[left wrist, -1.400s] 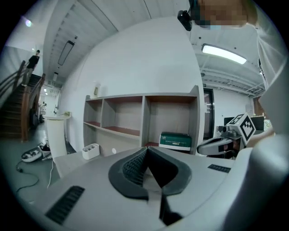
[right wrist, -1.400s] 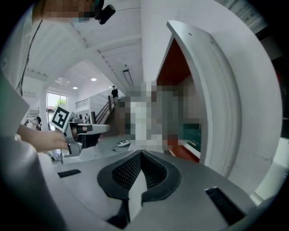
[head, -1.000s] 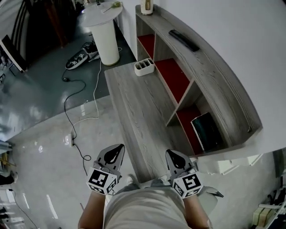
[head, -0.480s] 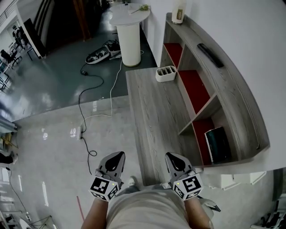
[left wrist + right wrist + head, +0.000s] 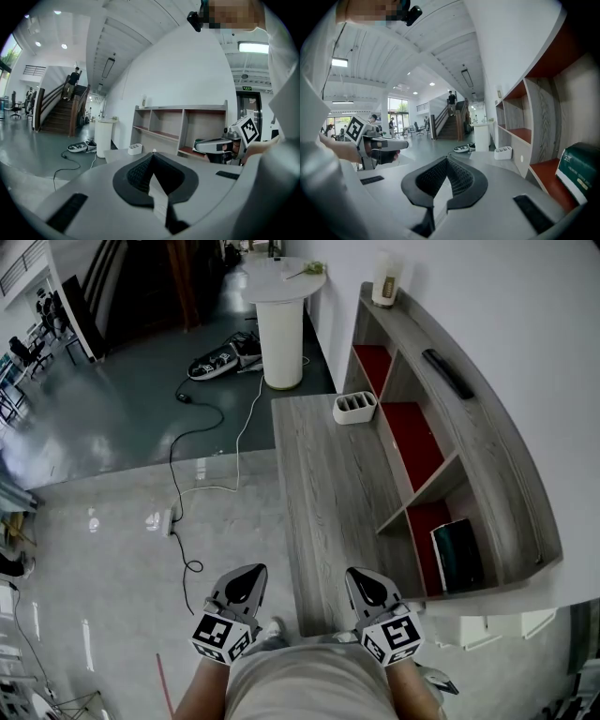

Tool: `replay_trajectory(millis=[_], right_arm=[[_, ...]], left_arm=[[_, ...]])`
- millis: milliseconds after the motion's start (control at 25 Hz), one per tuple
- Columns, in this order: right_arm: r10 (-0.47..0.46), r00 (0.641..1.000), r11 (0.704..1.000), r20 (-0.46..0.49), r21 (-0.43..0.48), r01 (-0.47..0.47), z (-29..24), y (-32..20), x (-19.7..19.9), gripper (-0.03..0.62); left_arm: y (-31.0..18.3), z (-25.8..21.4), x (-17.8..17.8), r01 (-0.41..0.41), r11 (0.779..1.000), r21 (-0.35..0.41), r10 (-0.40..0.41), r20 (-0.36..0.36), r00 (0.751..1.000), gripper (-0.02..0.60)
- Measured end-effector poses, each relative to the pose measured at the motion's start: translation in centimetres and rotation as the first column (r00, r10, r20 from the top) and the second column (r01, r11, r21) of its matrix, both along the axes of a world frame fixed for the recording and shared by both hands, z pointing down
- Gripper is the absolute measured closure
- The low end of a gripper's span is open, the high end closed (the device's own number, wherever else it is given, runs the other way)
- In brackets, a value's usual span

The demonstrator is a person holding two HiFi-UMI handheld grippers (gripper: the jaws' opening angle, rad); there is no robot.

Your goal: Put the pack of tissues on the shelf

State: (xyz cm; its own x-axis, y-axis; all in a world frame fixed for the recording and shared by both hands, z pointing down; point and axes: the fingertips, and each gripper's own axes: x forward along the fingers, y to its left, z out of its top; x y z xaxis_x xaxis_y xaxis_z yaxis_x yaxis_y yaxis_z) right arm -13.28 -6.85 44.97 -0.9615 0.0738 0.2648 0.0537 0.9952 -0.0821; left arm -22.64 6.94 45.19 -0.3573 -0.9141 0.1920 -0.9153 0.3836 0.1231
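Observation:
The pack of tissues point(image 5: 457, 554), dark green, stands in the nearest red-floored compartment of the wooden shelf point(image 5: 487, 456); it also shows at the right edge of the right gripper view point(image 5: 579, 171). My left gripper point(image 5: 247, 572) is held close to my body over the floor, left of the desk, shut and empty. My right gripper point(image 5: 358, 576) hovers at the desk's near edge, shut with nothing in it. In each gripper view the jaws meet at the tip point(image 5: 152, 154) point(image 5: 446, 159). Neither gripper touches the pack.
The grey wooden desk point(image 5: 328, 493) runs along the shelf, with a white organiser point(image 5: 355, 407) at its far end. A remote point(image 5: 447, 373) and a bottle point(image 5: 384, 279) lie on the shelf top. A white pedestal table point(image 5: 281, 324) and floor cables point(image 5: 202, 437) are beyond.
The head view has swung, so the desk and shelf now sit further right and lower. Both grippers stay shut near my body.

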Motion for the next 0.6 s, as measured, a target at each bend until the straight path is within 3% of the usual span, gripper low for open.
replay_trajectory(millis=[600], right_arm=[[-0.009, 1.0, 1.0, -0.015, 0.025, 0.009, 0.1, -0.06, 0.58, 0.566]], left_arm=[[-0.43, 0.68, 0.61, -0.011, 1.0, -0.018, 0.011, -0.004, 1.0, 0.568]])
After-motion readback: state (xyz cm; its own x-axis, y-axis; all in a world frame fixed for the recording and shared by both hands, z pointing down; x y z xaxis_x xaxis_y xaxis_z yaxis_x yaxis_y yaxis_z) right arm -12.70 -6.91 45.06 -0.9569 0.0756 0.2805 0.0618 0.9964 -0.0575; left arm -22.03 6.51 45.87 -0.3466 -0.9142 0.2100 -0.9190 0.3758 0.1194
